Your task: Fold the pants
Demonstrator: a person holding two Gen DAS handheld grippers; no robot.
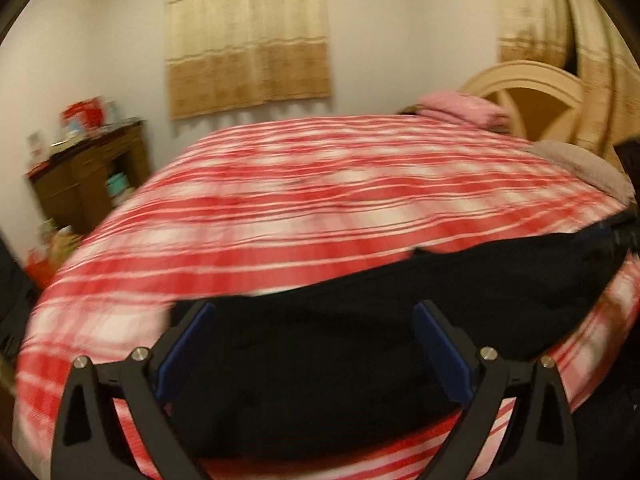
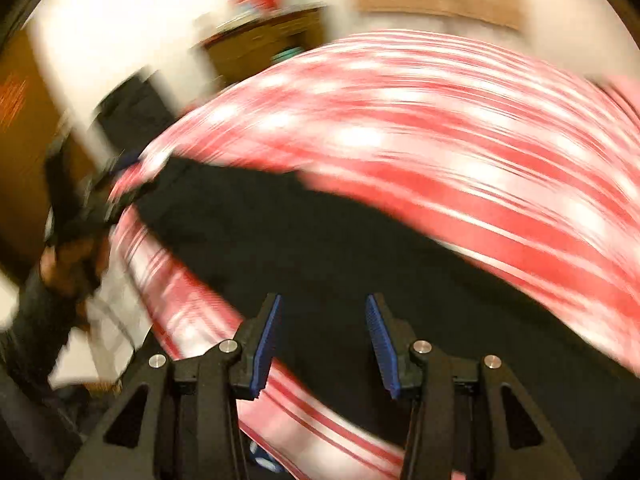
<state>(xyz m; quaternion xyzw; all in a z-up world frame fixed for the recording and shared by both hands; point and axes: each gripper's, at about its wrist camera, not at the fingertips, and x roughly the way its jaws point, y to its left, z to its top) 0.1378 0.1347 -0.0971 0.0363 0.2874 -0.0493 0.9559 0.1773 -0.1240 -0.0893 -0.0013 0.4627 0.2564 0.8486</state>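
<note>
**Black pants spread along the near edge of a red plaid bed**

Covering nearly the whole of both views, the bed [image 1: 304, 184] wears a red and white plaid cover; both pictures are smeared with motion blur, the right wrist view heavily so. On the cover's near edge lie the black pants [image 1: 360, 344], a dark mass whose long axis runs across the left wrist view, from just ahead of the camera toward the right edge. Which end is the waist cannot be told.

Behind the bed hang tan curtains [image 1: 248, 44] on a white wall, and a pale arched headboard [image 1: 536, 96] stands at the right. A pink pillow [image 1: 464, 110] rests against it, with a beige one [image 1: 580, 168] nearer. At the left a brown wooden cabinet [image 1: 92, 172] carries red and white boxes on top and teal items in its open shelf; any lettering on them is too blurred to read.

The left gripper [image 1: 314, 350] has its jaws spread wide over the pants, the blue pads clear of the cloth on both sides. The right gripper [image 2: 324, 344] stands with its jaws about halfway apart above the pants' edge, nothing pinched between them. In the right wrist view, a hand [image 2: 70, 260] with a dark sleeve holds the other gripper at the far left.
</note>
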